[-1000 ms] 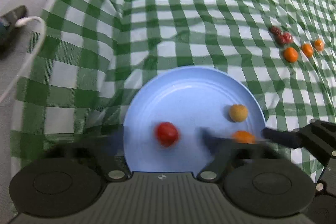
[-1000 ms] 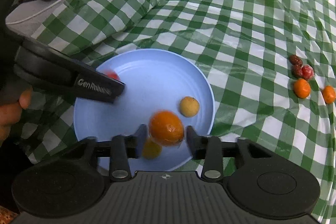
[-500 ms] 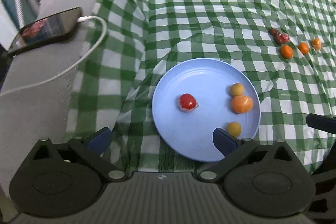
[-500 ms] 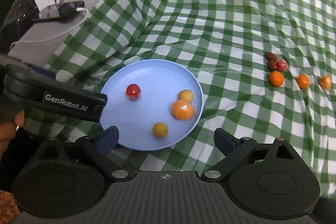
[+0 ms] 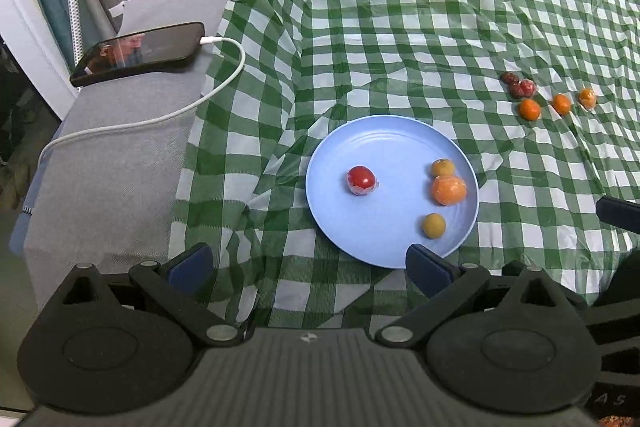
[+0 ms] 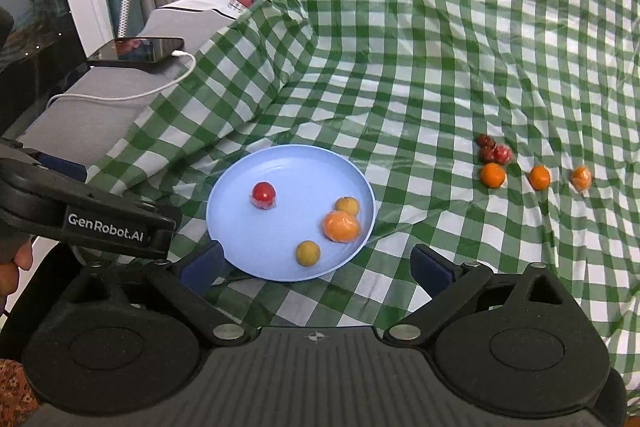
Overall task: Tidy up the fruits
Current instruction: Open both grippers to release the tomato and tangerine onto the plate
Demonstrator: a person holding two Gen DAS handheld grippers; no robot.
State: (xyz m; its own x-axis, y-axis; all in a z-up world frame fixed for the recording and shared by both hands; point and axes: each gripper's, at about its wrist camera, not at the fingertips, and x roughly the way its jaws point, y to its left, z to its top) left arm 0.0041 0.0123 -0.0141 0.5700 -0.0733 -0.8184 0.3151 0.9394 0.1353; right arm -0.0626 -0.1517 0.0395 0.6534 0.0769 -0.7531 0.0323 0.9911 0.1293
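Observation:
A light blue plate [image 5: 384,143] [image 6: 280,163] lies on the green checked cloth. On it are a wrapped red tomato [image 5: 362,180] [image 6: 263,193], a wrapped orange [image 5: 449,190] [image 6: 341,225] and two small yellow fruits [image 6: 347,205] [image 6: 308,253]. My left gripper [image 5: 308,263] hangs open above the plate's near-left edge, holding nothing. My right gripper [image 6: 316,267] is open and empty above the plate's near edge. Off to the right, three small oranges [image 6: 539,177] sit in a row beside a clump of dark red fruits [image 6: 494,150].
A phone [image 5: 140,53] on a white charging cable [image 5: 168,115] rests on a grey cushion left of the cloth. Curtains and a white frame stand at the far left. The body of the left gripper [image 6: 100,223] crosses the right wrist view, with a hand behind it.
The right gripper opened and let go of the orange, which now lies on the plate. Both grippers drew back and up from the plate.

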